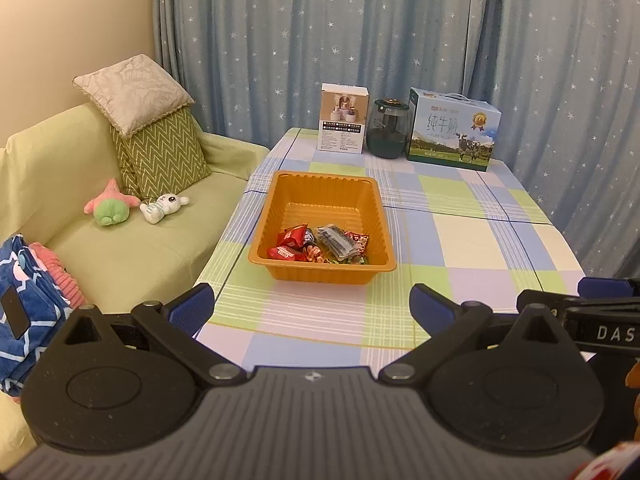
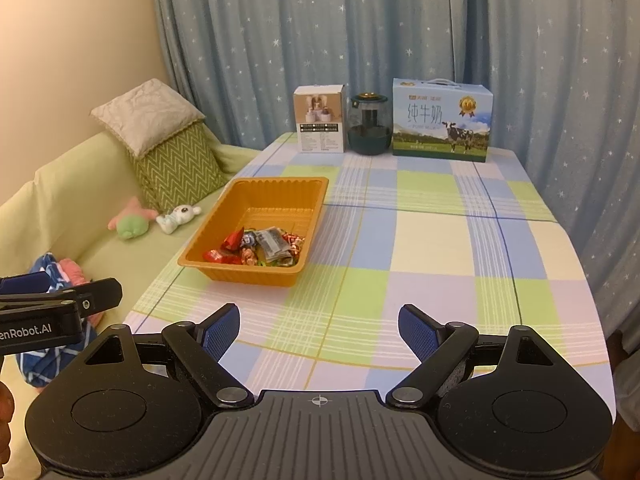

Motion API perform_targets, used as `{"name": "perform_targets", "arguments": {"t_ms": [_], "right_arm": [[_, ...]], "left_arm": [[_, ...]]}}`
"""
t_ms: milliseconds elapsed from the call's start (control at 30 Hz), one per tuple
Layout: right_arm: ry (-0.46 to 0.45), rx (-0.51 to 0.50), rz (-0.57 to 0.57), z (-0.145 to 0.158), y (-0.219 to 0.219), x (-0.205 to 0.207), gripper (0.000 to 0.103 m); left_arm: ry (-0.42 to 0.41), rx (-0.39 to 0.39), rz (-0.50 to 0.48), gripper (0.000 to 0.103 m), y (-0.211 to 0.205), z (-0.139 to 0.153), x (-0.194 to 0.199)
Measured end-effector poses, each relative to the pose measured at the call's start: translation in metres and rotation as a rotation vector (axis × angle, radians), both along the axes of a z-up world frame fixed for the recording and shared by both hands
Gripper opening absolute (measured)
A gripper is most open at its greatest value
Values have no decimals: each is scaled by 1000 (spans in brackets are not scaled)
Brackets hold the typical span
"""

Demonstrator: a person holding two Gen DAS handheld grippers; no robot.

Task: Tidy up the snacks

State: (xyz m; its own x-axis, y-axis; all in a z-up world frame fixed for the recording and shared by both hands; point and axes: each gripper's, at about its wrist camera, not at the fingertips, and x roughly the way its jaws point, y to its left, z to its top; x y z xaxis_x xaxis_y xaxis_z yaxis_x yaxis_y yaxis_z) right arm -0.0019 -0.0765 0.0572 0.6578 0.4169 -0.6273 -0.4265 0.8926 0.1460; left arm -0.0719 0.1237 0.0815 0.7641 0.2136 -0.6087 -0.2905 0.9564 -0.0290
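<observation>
Orange tray (image 1: pixel 320 270) near left edge of table (image 1: pixel 460 240), toward front. Snack packets (image 1: pixel 320 246) piled in tray's near end; far end bare. No loose snacks visible on tablecloth, so sorting looks done or nearly so. Left gripper (image 1: pixel 312 308) fingers spread apart, holding nothing, hovers at front edge. Right gripper (image 2: pixel 319 326) likewise apart, empty, at front edge. White box (image 1: pixel 343 118), glass jar (image 1: pixel 388 128), milk carton (image 1: pixel 452 130) along back edge, untouched.

Blue star curtains (image 1: pixel 360 32), green sofa (image 1: pixel 132 248), checked table (image 2: pixel 440 240), cream wall (image 1: pixel 60 20)
</observation>
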Motion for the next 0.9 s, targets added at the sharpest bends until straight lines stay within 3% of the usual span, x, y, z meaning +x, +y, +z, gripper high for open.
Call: {"name": "perform_targets", "arguments": {"t_ms": [900], "right_arm": [[5,1,-9,-3,0,1,86]], "left_arm": [[3,-1,-8,103,1,-1,-1]]}}
